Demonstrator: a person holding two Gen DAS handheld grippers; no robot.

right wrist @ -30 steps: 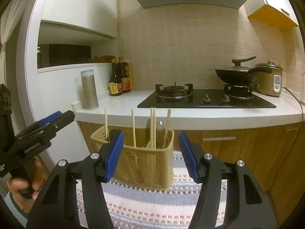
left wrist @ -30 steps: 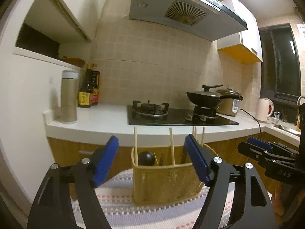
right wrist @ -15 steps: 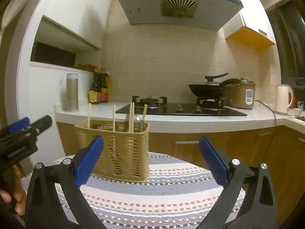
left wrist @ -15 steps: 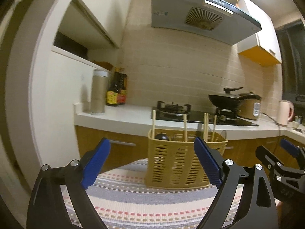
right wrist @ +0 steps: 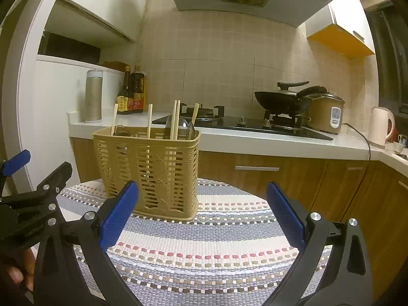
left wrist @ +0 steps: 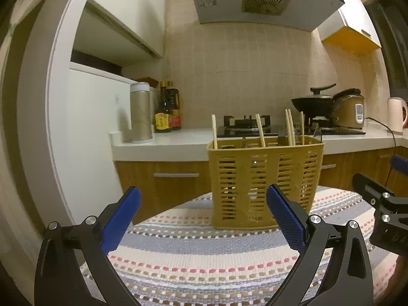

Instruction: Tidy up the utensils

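A tan slotted utensil basket (left wrist: 264, 181) stands upright on a striped woven mat (left wrist: 204, 260); it also shows in the right wrist view (right wrist: 150, 170). Several wooden chopsticks (left wrist: 260, 130) and dark spoon heads (right wrist: 178, 127) stick out of its top. My left gripper (left wrist: 202, 220) is open and empty, a little in front of the basket. My right gripper (right wrist: 201, 215) is open and empty, in front of and to the right of the basket. The right gripper shows at the right edge of the left wrist view (left wrist: 382, 201), the left gripper at the left edge of the right wrist view (right wrist: 33, 193).
Behind the mat runs a white kitchen counter (left wrist: 178, 142) with a steel flask (left wrist: 140, 112), sauce bottles (left wrist: 168, 112), a gas hob (right wrist: 242, 123), a black wok (right wrist: 283, 100), a rice cooker (right wrist: 325, 113) and a kettle (right wrist: 381, 126). Wooden cabinet fronts (right wrist: 267, 176) lie below.
Both grippers have pulled back and lowered from the basket, which now looks farther off and whole. More of the striped mat shows in front. Both stay open.
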